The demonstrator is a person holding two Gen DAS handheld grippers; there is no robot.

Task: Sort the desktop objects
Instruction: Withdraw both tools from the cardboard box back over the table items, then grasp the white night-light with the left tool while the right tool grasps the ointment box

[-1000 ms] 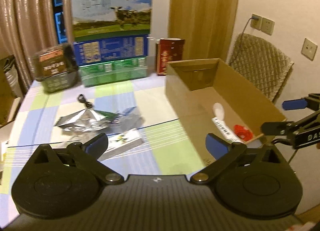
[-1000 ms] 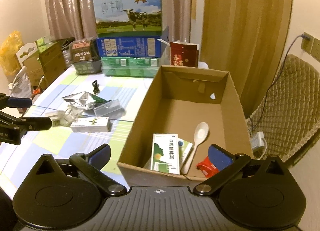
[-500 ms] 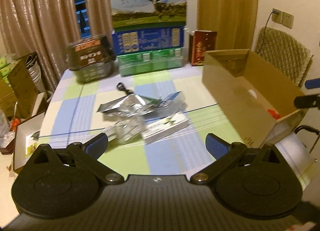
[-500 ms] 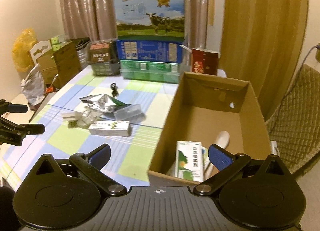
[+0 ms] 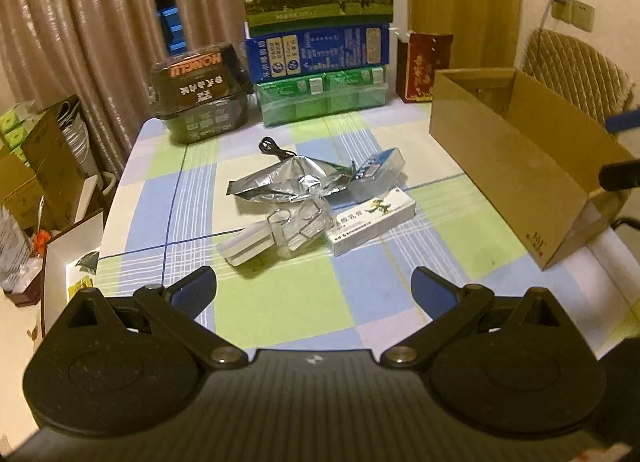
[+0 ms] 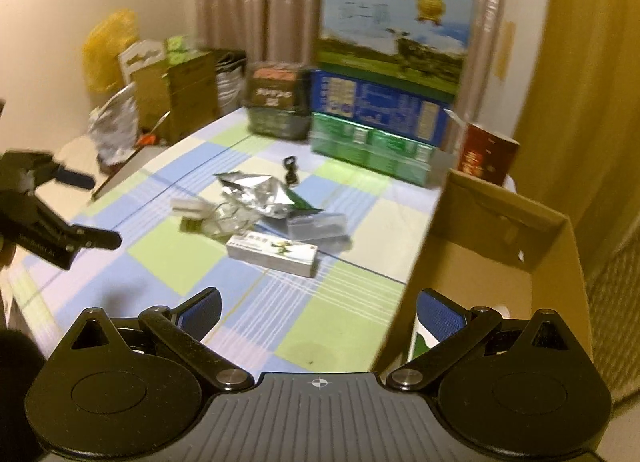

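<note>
Overhead, both jaws gape empty above the checkered tablecloth (image 5: 280, 302) fronting brown curtains (image 5: 80, 22).

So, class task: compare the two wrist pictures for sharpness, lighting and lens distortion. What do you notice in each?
Left wrist view: fairly sharp, print on the white medicine box nearly legible, warm dim indoor light, glare on the silver foil bag, fisheye bending the curtains. Right wrist view: motion-blurred throughout, the stacked milk cartons smeared, same yellow cast, dark vignetted corners.
</note>
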